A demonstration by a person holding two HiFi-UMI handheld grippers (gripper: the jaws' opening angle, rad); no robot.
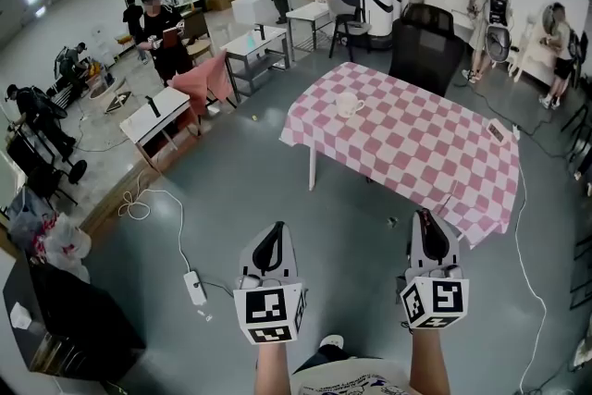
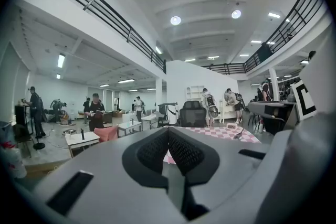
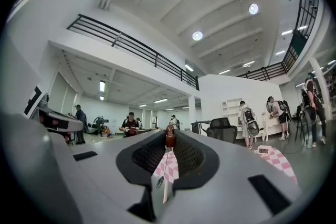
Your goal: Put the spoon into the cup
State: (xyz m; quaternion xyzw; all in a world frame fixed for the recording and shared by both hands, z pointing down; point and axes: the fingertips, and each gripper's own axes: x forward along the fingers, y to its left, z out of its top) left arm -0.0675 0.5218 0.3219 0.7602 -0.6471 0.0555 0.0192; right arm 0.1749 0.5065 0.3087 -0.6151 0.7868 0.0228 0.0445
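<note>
A white cup (image 1: 350,104) stands near the far left corner of the table with the pink checked cloth (image 1: 435,153). Both grippers hang over the floor in front of that table, well short of it. My right gripper (image 1: 425,219) is shut on the spoon (image 3: 169,136): its dark red end is pinched at the jaw tips, and the metal stem and bowl (image 3: 159,182) hang down between the jaws. My left gripper (image 1: 275,233) is level with it on the left, and its jaws (image 2: 168,129) meet with nothing between them.
A black office chair (image 1: 425,46) stands behind the table. A small clock (image 3: 263,150) sits on the cloth. A power strip (image 1: 195,288) and cables lie on the floor at the left. Small white tables (image 1: 157,117) and several people fill the far side.
</note>
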